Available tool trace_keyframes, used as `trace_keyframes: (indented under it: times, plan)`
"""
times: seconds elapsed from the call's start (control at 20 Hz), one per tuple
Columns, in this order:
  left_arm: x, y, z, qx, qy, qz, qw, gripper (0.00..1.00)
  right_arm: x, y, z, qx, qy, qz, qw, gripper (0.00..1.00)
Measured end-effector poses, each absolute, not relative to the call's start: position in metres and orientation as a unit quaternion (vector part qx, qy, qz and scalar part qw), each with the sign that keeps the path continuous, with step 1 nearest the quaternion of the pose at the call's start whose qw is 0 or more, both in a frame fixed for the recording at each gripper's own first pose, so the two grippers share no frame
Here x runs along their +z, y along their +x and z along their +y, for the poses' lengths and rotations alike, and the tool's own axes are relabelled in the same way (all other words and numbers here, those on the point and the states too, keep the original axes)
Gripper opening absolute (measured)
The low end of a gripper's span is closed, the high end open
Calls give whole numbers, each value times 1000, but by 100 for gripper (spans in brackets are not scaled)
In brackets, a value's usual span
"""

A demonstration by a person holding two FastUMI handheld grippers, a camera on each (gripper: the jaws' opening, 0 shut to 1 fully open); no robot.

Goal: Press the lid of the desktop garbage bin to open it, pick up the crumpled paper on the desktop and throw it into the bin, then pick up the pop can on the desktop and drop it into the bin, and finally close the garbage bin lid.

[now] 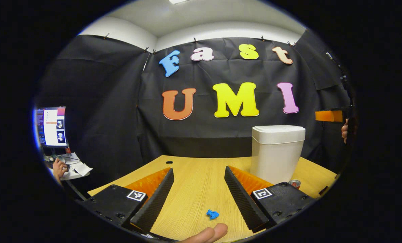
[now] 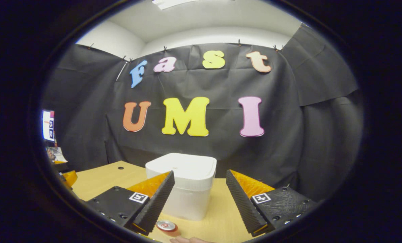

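On the desktop (image 1: 194,182) in the left gripper view, the crumpled paper (image 1: 212,214) lies near, between the spread fingers of the left gripper (image 1: 198,199), evidently lined up for pickup. The bin (image 1: 277,152) stands upright far right, lid shut.

In the right gripper view, the right gripper (image 2: 200,202) is held open and empty above the bin's lid (image 2: 182,168), judged ready for pressing. The pop can (image 2: 166,225) stands upright near the bin, top upward.

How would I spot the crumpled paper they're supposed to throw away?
Start at the white bin standing on the wooden table, then come toward the near edge. The crumpled paper lies there alone on bare wood. It is a tiny bright blue wad, unlike the round metal can beside the bin.
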State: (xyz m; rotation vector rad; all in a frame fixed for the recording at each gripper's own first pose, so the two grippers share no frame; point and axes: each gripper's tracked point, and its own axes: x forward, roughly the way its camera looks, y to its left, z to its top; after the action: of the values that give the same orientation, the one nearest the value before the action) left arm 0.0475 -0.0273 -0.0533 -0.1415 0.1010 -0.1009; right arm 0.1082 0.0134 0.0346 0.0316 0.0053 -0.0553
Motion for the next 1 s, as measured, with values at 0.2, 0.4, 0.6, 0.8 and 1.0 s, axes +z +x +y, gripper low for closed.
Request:
trace_keyframes:
  times: [0.2,0.4,0.6,0.8,1.0]
  plan:
    - [-62,36,-26,-62,-84,56,993,99,29,159,28,-13,24,31,999,95]
    - [-67,31,-26,-74,-81,58,992,99,29,186,44,5,31,40,999,94]
    - [-70,31,-24,-78,-74,50,993,99,26,198,51,6,40,46,998,70]
    - [-81,30,-24,-81,-52,52,994,99,17,211,33,-38,57,59,996,12]
    - [-84,31,-25,-89,-37,41,994,99,9,214,58,5,56,83,995,0]
